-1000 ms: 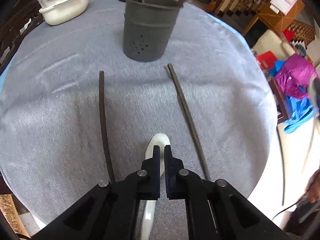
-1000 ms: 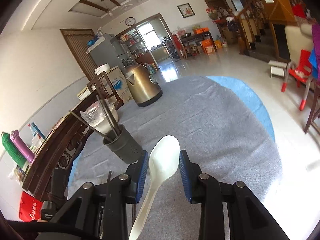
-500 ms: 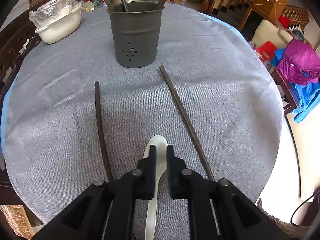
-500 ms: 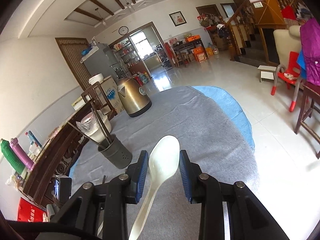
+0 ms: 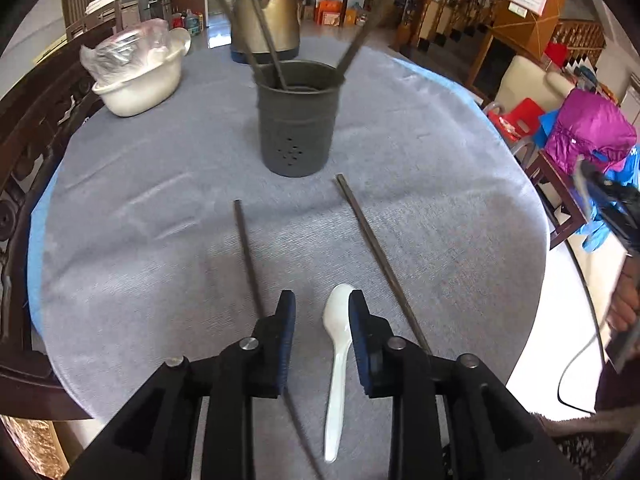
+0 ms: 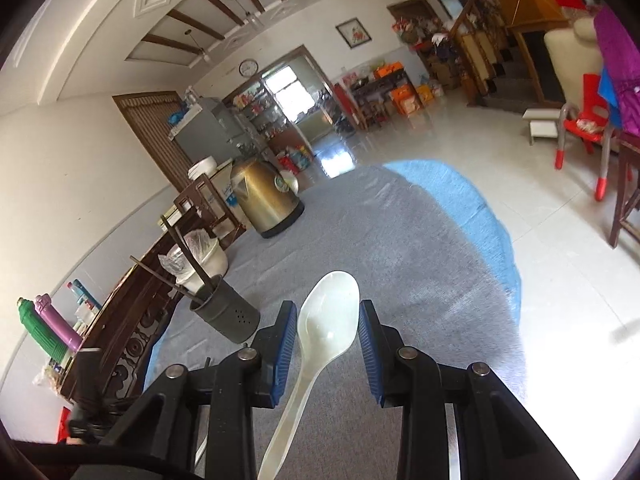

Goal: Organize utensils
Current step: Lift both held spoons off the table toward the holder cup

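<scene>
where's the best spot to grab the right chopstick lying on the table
Probably mid-shaft on the right chopstick, coming straight down from above. It lies flat on the grey cloth, clear of the white spoon there, so the left tongs should straddle it across its thin width.

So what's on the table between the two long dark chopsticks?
In the left wrist view, a white spoon lies between the chopsticks, with the opening left gripper straddling it.

Home dining room, kettle, staircase
</scene>
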Motion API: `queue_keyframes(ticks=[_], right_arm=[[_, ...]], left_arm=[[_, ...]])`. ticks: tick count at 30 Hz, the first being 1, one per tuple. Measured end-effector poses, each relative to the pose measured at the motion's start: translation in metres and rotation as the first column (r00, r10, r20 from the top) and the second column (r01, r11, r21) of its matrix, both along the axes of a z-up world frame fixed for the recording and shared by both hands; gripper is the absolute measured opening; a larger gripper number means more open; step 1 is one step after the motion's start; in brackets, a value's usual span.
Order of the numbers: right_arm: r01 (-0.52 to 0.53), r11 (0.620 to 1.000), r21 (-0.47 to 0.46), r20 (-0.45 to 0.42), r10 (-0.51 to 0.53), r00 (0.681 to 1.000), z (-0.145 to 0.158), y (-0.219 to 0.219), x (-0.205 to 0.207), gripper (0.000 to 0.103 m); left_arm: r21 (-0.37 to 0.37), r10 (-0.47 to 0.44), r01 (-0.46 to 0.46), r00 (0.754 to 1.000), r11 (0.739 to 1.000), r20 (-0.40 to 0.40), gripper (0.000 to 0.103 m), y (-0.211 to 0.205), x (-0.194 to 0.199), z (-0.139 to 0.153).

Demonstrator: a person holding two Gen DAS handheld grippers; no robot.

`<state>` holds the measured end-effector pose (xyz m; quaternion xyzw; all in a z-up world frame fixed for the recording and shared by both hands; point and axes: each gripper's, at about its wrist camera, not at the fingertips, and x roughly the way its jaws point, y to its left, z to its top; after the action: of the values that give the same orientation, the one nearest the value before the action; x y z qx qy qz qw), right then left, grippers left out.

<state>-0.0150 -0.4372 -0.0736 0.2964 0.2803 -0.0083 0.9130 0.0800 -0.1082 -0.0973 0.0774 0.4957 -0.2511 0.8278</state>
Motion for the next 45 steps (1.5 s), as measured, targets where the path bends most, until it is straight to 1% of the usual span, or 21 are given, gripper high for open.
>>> queue_keyframes(ticks=[2, 4, 9, 11, 15, 16, 19, 20, 22, 23, 24, 25, 28, 30, 33, 36, 38, 39, 40, 42, 45], right_arm=[[-0.028, 0.999, 0.015, -0.021, 0.028, 0.999, -0.006, 0.0, 0.011, 0.033], [-0.051, 0.999, 0.014, -0.039, 0.052, 0.998, -0.011, 0.001, 0.021, 0.033], [-0.098, 0.995, 0.016, -0.072, 0.099, 0.992, -0.014, 0.009, 0.036, 0.033], [-0.106, 0.994, 0.012, -0.085, 0.107, 0.991, -0.013, 0.013, 0.038, 0.033], [-0.107, 0.994, -0.012, -0.098, 0.105, 0.99, -0.004, 0.018, 0.04, 0.033], [-0.106, 0.994, -0.025, -0.095, 0.103, 0.99, -0.001, 0.02, 0.039, 0.033], [-0.1, 0.994, -0.053, -0.088, 0.095, 0.992, 0.006, 0.024, 0.036, 0.033], [-0.091, 0.994, -0.055, -0.084, 0.086, 0.993, 0.007, 0.027, 0.035, 0.033], [-0.082, 0.996, -0.032, -0.085, 0.079, 0.993, 0.005, 0.03, 0.035, 0.033], [-0.078, 0.997, -0.022, -0.086, 0.076, 0.993, 0.004, 0.033, 0.036, 0.033], [-0.074, 0.997, -0.019, -0.089, 0.072, 0.993, 0.003, 0.036, 0.037, 0.033], [-0.072, 0.997, -0.02, -0.094, 0.069, 0.993, 0.002, 0.041, 0.039, 0.033], [-0.066, 0.997, -0.031, -0.089, 0.063, 0.994, 0.006, 0.054, 0.044, 0.033], [-0.06, 0.997, -0.042, -0.083, 0.057, 0.995, 0.011, 0.063, 0.049, 0.033], [-0.054, 0.997, -0.06, -0.07, 0.049, 0.996, 0.021, 0.079, 0.058, 0.033], [-0.031, 0.995, -0.092, -0.045, 0.027, 0.999, 0.033, 0.092, 0.068, 0.033], [-0.003, 0.996, -0.089, -0.01, 0.002, 1.0, 0.043, 0.101, 0.077, 0.033], [0.006, 0.996, -0.088, 0.008, -0.005, 1.0, 0.048, 0.104, 0.08, 0.033], [0.016, 0.996, -0.093, 0.033, -0.013, 0.999, 0.055, 0.109, 0.085, 0.033], [0.042, 0.991, -0.124, 0.068, -0.034, 0.997, 0.065, 0.118, 0.096, 0.033], [0.088, 0.985, -0.152, 0.125, -0.069, 0.99, 0.072, 0.126, 0.121, 0.033]], left_arm=[[-0.004, -0.001, 0.001, 1.0, 1.0, -0.018, 0.028, 0.007, -0.001, -0.003], [0.018, -0.014, 0.015, 0.999, 1.0, -0.046, 0.028, 0.004, -0.003, -0.009], [0.099, -0.1, 0.107, 0.992, 0.989, -0.076, 0.028, -0.026, -0.001, -0.029], [0.12, -0.141, 0.15, 0.987, 0.981, -0.08, 0.028, -0.038, 0.002, -0.038], [0.147, -0.17, 0.181, 0.982, 0.972, -0.084, 0.031, -0.048, 0.006, -0.052], [0.142, -0.18, 0.188, 0.981, 0.972, -0.066, 0.031, -0.049, 0.007, -0.052], [0.136, -0.208, 0.214, 0.976, 0.967, -0.061, 0.031, -0.049, 0.007, -0.052], [0.14, -0.221, 0.226, 0.974, 0.964, -0.05, 0.031, -0.049, 0.006, -0.052], [0.143, -0.235, 0.237, 0.971, 0.961, -0.03, 0.019, -0.047, 0.005, -0.053], [0.132, -0.241, 0.243, 0.97, 0.961, -0.029, 0.018, -0.045, 0.005, -0.053], [0.113, -0.242, 0.244, 0.97, 0.963, -0.03, 0.01, -0.042, 0.005, -0.052], [0.088, -0.241, 0.242, 0.97, 0.966, -0.028, 0.008, -0.039, 0.007, -0.052], [0.065, -0.26, 0.259, 0.966, 0.964, 0.002, 0.007, -0.034, 0.008, -0.048], [0.031, -0.266, 0.265, 0.964, 0.964, 0.018, 0.007, -0.029, 0.008, -0.041], [-0.035, -0.25, 0.254, 0.965, 0.967, 0.082, 0.007, -0.017, 0.009, -0.016], [-0.135, -0.189, 0.213, 0.967, 0.968, 0.172, 0.007, 0.002, 0.014, 0.023], [-0.177, -0.138, 0.186, 0.958, 0.967, 0.253, 0.007, 0.013, 0.016, 0.05], [-0.219, -0.093, 0.163, 0.95, 0.962, 0.299, 0.007, 0.023, 0.021, 0.07], [-0.254, -0.059, 0.147, 0.944, 0.956, 0.324, 0.007, 0.03, 0.024, 0.082], [-0.329, 0.027, 0.112, 0.921, 0.938, 0.388, 0.007, 0.043, 0.031, 0.109], [-0.423, 0.126, 0.073, 0.898, 0.903, 0.422, 0.007, 0.053, 0.052, 0.135]])
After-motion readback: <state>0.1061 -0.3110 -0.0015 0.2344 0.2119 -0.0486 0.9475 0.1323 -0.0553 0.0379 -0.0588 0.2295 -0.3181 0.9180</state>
